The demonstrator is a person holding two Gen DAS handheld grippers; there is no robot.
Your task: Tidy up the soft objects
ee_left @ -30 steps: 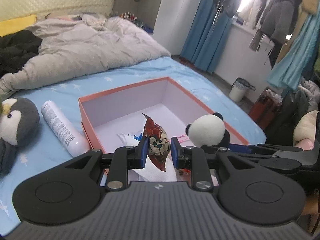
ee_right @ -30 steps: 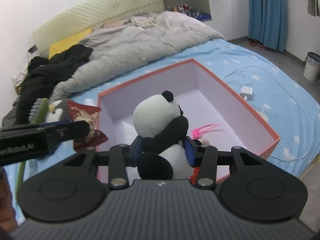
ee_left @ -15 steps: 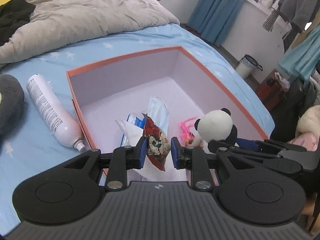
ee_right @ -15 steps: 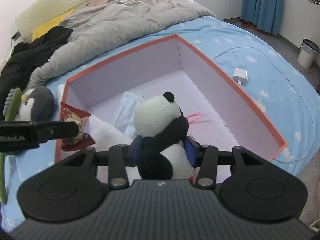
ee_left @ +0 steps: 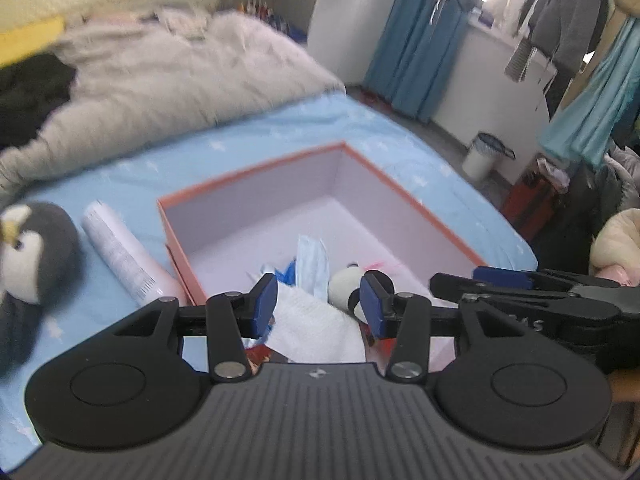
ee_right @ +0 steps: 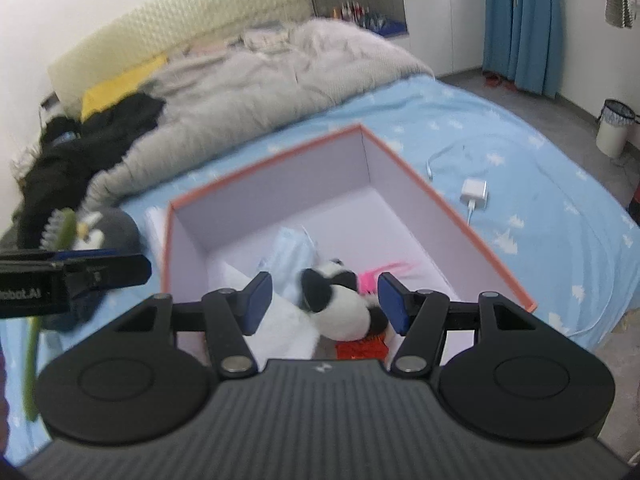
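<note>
Both pairs of fingers have just been opening, nothing gripped; the panda (ee_right: 340, 304) lies between the right gripper (ee_right: 326, 304) fingers, light and squashy, best pinched round its belly; left gripper (ee_left: 318, 306) gapes over the towel (ee_left: 316, 328).

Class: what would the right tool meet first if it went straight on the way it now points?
Most likely the toy panda, lying in the box just ahead of the open right tool; depth is uncertain.

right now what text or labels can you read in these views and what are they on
"obot.AI": white lettering, seen mirrored and cut off by the picture's edge, on the left gripper in the right wrist view.
White lettering on the right gripper in the left wrist view: only faint strokes, too blurred to read.
Dark print in lines along the white spray can: too small and blurred to read.
Red snack packet: nothing readable.
</note>
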